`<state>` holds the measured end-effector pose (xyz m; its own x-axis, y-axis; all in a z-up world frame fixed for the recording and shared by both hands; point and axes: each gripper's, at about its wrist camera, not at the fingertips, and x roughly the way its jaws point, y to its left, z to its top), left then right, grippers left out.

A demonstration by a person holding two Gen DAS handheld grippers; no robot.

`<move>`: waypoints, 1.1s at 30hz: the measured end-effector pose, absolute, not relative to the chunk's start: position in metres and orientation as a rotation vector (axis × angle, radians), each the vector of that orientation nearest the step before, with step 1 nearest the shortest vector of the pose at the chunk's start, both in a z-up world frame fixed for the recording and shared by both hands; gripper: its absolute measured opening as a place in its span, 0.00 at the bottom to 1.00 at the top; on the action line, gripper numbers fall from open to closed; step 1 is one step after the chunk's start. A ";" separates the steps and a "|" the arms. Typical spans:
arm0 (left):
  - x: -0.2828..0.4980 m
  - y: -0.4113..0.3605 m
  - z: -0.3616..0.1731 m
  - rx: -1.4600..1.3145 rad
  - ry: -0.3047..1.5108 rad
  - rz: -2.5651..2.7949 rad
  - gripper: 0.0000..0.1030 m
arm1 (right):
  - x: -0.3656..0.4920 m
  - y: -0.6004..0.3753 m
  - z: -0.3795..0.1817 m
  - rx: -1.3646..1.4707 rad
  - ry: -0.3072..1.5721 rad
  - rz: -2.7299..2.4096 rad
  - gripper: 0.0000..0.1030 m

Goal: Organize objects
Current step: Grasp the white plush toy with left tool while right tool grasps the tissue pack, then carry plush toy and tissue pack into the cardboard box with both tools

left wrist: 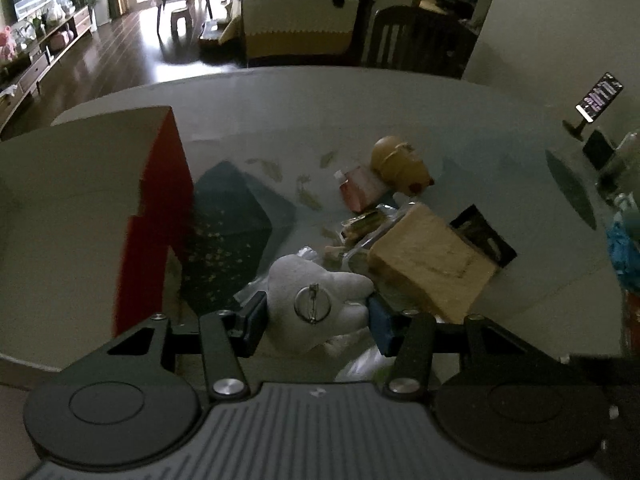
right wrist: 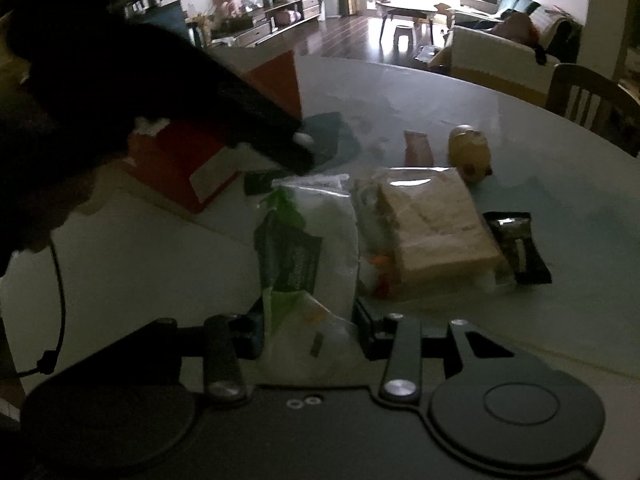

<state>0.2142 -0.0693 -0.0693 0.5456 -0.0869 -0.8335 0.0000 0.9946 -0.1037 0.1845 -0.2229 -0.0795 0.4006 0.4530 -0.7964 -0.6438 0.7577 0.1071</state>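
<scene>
My left gripper (left wrist: 316, 322) is shut on a grey plush toy (left wrist: 320, 300) with a round metal pin on it, held just above the table beside the red and white box (left wrist: 92, 216). My right gripper (right wrist: 308, 330) is shut on a clear plastic bag with green print (right wrist: 308, 248). Ahead lie a wrapped bread slice (left wrist: 432, 260) (right wrist: 432, 220), a yellow plush toy (left wrist: 400, 164) (right wrist: 470, 152), a pink packet (left wrist: 360, 188) (right wrist: 418, 148) and a black packet (left wrist: 486, 236) (right wrist: 518, 246). The other arm's dark sleeve (right wrist: 132, 92) crosses the right wrist view at upper left.
The round pale table (left wrist: 360, 112) ends near a dark chair (left wrist: 416, 40) and a sofa (left wrist: 300, 24). A dark teal cloth (left wrist: 228, 220) lies by the box. A phone on a stand (left wrist: 596, 100) and blue items (left wrist: 624, 248) sit at the right edge.
</scene>
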 end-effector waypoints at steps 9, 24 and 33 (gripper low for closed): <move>0.187 -0.044 -0.047 -0.101 0.965 -0.112 0.50 | 0.182 -0.218 -0.051 -0.179 0.924 0.644 0.41; 0.157 0.045 -0.018 -0.058 0.926 -0.189 0.50 | 0.188 -0.146 0.011 -0.166 0.869 0.593 0.40; 0.154 0.111 -0.008 -0.011 0.915 -0.168 0.50 | 0.198 -0.074 0.028 -0.151 0.872 0.626 0.40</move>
